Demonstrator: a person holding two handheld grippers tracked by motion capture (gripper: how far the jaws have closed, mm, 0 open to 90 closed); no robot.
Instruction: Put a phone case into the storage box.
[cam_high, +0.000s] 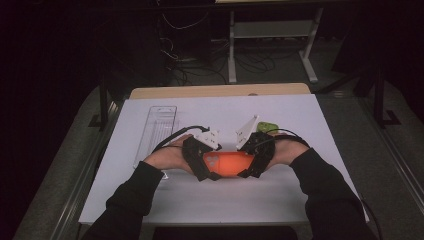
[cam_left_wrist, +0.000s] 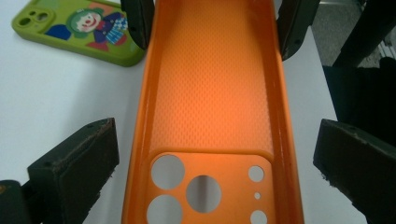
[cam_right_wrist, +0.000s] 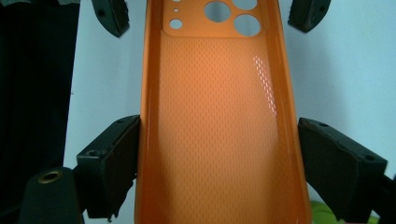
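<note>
An orange phone case (cam_high: 231, 163) is held level just above the white table, hollow side up, with its camera holes at the left end. My right gripper (cam_high: 251, 162) is shut on its right end; in the right gripper view both pads (cam_right_wrist: 122, 154) press the case's (cam_right_wrist: 215, 93) long sides. Around the camera-hole end stands my left gripper (cam_high: 210, 166), open. In the left gripper view its pads (cam_left_wrist: 88, 158) sit a small gap away from the case (cam_left_wrist: 212, 84) on each side. A green phone case (cam_left_wrist: 79, 28) with a clown picture lies on the table beyond.
A clear plastic tray (cam_high: 157, 129) lies at the left of the white table top (cam_high: 300, 107). The green case (cam_high: 268, 125) lies just behind my right hand. The table's front edge (cam_high: 225, 220) runs close under the person's forearms.
</note>
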